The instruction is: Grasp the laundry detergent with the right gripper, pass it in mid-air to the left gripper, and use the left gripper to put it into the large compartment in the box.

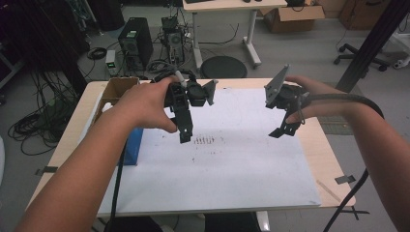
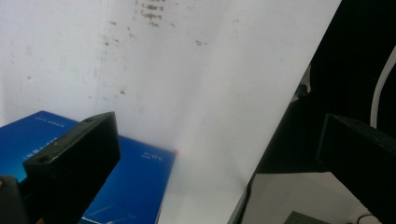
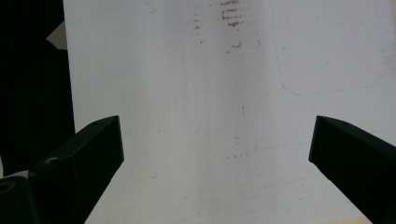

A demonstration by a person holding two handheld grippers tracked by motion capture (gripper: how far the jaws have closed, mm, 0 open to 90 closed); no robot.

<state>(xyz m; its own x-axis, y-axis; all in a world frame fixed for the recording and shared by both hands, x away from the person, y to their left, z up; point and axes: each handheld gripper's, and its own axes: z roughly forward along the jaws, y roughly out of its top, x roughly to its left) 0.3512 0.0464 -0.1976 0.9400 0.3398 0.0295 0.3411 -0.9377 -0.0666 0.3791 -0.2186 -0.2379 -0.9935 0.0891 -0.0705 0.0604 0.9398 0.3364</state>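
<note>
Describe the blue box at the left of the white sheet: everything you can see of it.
The blue box is flat and rectangular, apparently cardboard, with small pale print on its top face. It lies closed and flat at the left edge of the white sheet, just in front of an open brown carton. The left hand-held gripper hovers near it with open jaws; nothing grips it.

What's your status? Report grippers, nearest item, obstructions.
Left gripper open, hovering over the white sheet. Right gripper open, holding nothing. Blue box nearest, beside left gripper, untouched. Nothing between them.
</note>
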